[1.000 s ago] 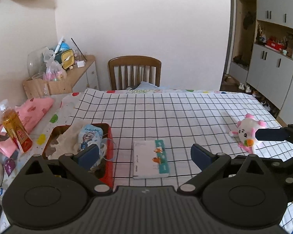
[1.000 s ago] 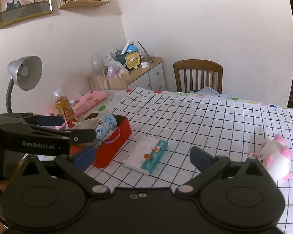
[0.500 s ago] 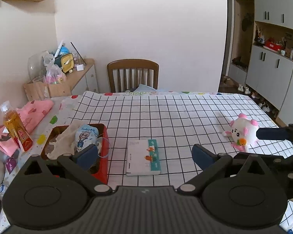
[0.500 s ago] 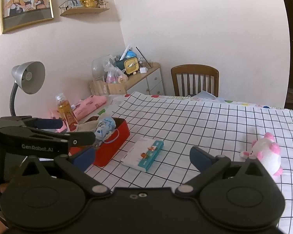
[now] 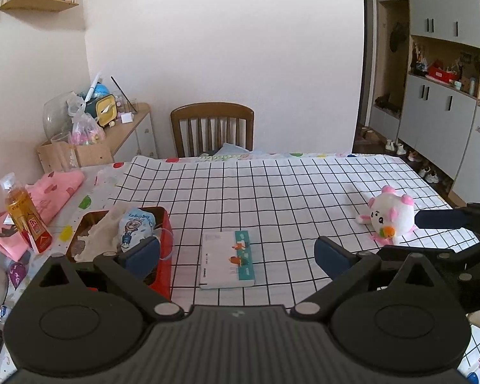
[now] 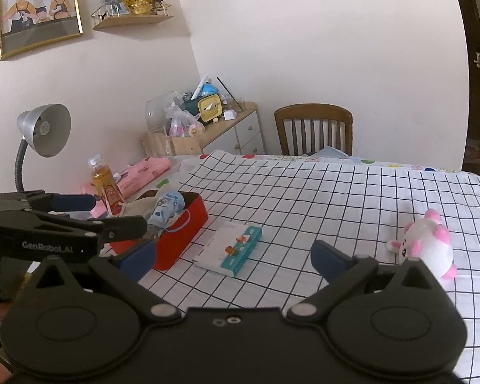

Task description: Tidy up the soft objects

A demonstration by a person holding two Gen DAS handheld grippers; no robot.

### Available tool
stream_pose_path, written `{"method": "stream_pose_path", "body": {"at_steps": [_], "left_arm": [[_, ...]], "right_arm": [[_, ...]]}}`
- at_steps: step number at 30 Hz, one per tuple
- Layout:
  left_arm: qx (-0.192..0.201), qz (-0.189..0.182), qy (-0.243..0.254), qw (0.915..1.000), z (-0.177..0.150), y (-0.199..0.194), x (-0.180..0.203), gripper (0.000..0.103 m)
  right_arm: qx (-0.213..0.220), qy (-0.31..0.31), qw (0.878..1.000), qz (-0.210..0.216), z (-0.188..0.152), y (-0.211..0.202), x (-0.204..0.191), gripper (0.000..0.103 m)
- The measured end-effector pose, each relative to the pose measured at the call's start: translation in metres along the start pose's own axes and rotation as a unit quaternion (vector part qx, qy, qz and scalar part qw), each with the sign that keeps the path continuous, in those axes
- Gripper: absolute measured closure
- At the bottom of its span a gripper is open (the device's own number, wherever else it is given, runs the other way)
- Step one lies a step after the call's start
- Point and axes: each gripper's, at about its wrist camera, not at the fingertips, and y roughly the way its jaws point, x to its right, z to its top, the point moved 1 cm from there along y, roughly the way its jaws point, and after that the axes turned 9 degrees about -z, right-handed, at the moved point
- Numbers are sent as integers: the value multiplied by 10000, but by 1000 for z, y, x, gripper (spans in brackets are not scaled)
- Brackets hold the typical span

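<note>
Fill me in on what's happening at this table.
A person holds a two-finger gripper in each hand above a table covered with a checked cloth. The left gripper and right gripper are both open and hold nothing. A red box on the left already contains a blue printed pouch and a beige cloth. A pink-and-white plush toy lies on the cloth at the right, with a tissue pack lying between it and the box.
</note>
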Motion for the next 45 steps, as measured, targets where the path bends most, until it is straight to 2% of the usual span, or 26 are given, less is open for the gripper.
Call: {"method": "stream_pose_path", "body": {"at_steps": [24, 45], "left_arm": [[96, -337, -156, 9993, -4, -7, -3, 0], [162, -313, -181, 9992, -8, -14, -8, 0]], "right_arm": [[157, 127, 9993, -303, -1, -11, 7, 0], [170, 48, 9990, -408, -4, -13, -3, 0]]}}
